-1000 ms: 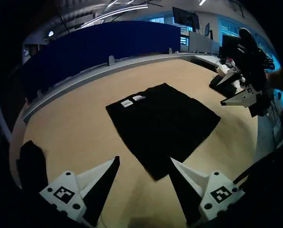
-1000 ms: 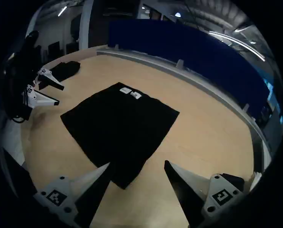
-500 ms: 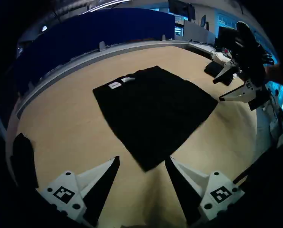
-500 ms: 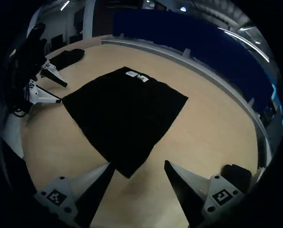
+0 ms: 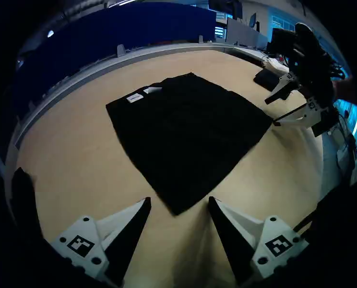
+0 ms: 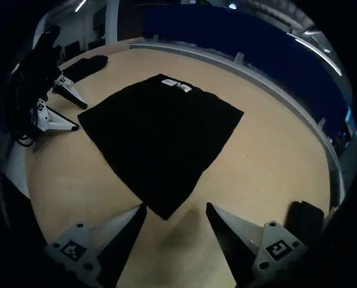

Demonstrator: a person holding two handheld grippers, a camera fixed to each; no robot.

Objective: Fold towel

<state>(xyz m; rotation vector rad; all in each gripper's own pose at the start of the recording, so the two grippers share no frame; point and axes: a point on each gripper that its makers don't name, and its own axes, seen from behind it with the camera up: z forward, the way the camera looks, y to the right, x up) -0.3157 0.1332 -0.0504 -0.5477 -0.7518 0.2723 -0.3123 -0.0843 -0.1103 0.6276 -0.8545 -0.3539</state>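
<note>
A black towel [image 5: 188,129] of plain, unpatterned cloth lies spread flat and unfolded in the middle of a light wooden tabletop [image 5: 82,158], with only faint ripples in its surface. Two small white tags [image 6: 169,82] sit side by side at its far edge, close to the farthest corner; anything printed on them is too small to read. The towel lies cornerwise to both cameras, like a diamond, and looks close to square, so its long axis cannot be told. In the left gripper view one corner points straight at the left gripper [image 5: 177,211], whose two white fingers stand wide apart on either side of that corner with nothing pinched between them. In the right gripper view the neighbouring corner points in the same way into the gap of the right gripper [image 6: 174,216], which is also spread wide and holds nothing. Whether any fingertip touches the fabric cannot be told. Each finger carries a black-and-white square marker [image 5: 80,245], a coded pattern without letters. A dark blue partition [image 5: 111,38] runs along the far side of the table, well apart from the towel.
</note>
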